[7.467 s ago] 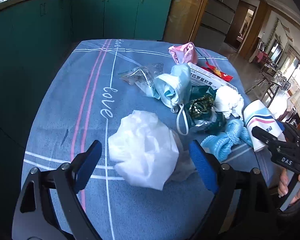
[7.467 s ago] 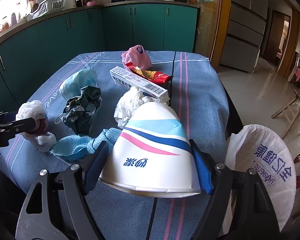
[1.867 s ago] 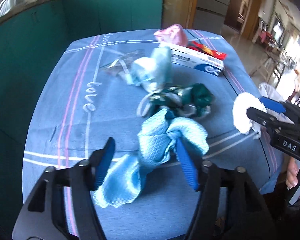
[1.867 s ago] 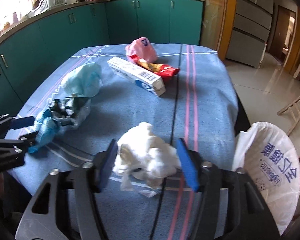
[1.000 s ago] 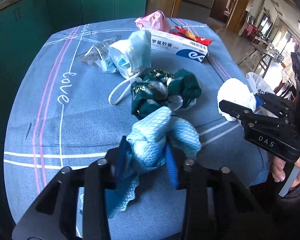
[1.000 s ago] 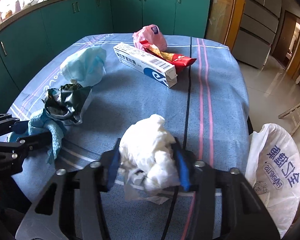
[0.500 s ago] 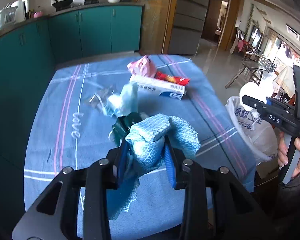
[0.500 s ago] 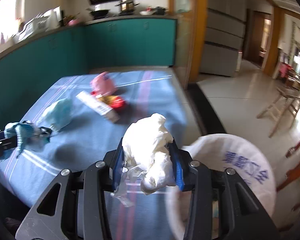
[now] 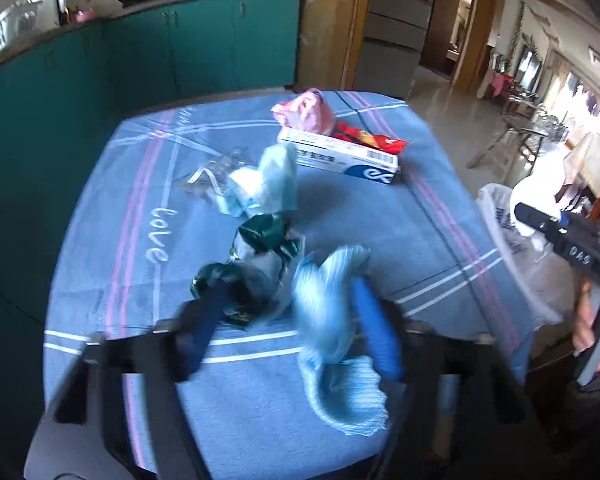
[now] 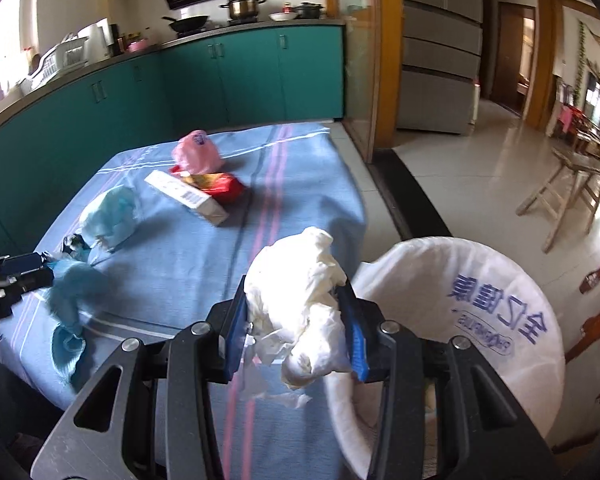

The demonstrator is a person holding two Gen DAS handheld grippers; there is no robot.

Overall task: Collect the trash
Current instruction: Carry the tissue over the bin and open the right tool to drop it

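- White tissue wad (image 10: pixel 300 304) sits clamped in your right gripper (image 10: pixel 296 324), the bag (image 10: pixel 452 304) mouth just right of it.
- Your left gripper (image 9: pixel 288 332) has just been opening; the blue cloth (image 9: pixel 332 320) hangs loose between its jaws over the table (image 9: pixel 380 220).

The left tool (image 9: pixel 288 328) has just been opening. Its jaws now stand wide, and the blue cloth (image 9: pixel 332 320) it was squeezing hangs loose against the right-hand jaw only, blurred. The right tool (image 10: pixel 296 332), with the white crumpled tissue (image 10: pixel 300 308) squeezed in it, has gone from over the bench (image 10: pixel 204 248) to the bench's right edge, just beside the white trash bag (image 10: pixel 480 320). Earlier, the paper cup and a white plastic bag left the bench.
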